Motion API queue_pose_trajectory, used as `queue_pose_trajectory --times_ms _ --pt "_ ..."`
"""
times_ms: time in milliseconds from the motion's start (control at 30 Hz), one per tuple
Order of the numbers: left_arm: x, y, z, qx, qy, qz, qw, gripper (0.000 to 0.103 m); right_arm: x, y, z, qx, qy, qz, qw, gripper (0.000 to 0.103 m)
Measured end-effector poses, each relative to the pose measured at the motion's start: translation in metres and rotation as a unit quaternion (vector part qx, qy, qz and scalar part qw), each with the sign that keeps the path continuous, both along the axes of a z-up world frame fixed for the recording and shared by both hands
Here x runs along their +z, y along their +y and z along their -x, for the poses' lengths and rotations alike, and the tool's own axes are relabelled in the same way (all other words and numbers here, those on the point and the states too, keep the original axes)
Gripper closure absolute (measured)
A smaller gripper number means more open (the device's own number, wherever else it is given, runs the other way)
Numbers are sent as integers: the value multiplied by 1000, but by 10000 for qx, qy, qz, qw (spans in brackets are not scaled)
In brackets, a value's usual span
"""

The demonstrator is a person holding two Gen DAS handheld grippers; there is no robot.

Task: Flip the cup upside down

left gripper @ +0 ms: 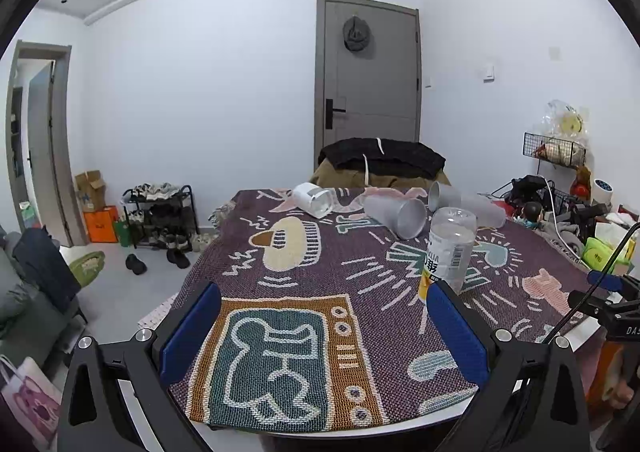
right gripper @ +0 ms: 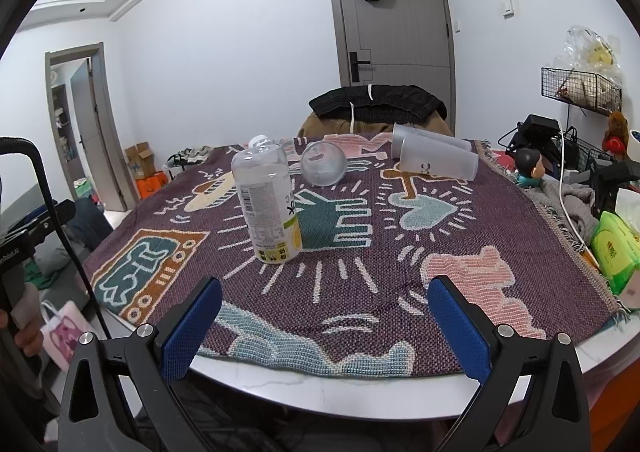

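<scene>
Three frosted plastic cups lie on their sides at the far end of the patterned cloth. One cup (left gripper: 396, 215) (right gripper: 323, 163) points its round end at me. Two more cups (left gripper: 466, 203) (right gripper: 436, 157) lie side by side further right. A white cup (left gripper: 314, 197) lies on its side at the far left. My left gripper (left gripper: 324, 316) is open and empty over the near left of the cloth. My right gripper (right gripper: 325, 312) is open and empty over the near edge, well short of the cups.
A clear plastic bottle (left gripper: 450, 252) (right gripper: 270, 203) with a yellow label stands upright between the grippers and the cups. The table edge (right gripper: 340, 392) is white. A green tissue pack (right gripper: 614, 252) and clutter sit at the right. A chair with dark clothes (right gripper: 378, 103) stands behind.
</scene>
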State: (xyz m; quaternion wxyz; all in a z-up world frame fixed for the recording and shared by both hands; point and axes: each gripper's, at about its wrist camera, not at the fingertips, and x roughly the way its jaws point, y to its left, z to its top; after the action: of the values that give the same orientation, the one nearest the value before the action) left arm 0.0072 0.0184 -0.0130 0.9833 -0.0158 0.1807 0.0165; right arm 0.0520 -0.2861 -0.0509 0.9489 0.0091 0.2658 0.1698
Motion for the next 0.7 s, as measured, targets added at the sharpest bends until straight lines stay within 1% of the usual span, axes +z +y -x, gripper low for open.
queue_pose_trajectory --times_ms 700 --pt "0 0 0 -17 -14 -5 10000 0 0 -1 0 23 13 12 10000 0"
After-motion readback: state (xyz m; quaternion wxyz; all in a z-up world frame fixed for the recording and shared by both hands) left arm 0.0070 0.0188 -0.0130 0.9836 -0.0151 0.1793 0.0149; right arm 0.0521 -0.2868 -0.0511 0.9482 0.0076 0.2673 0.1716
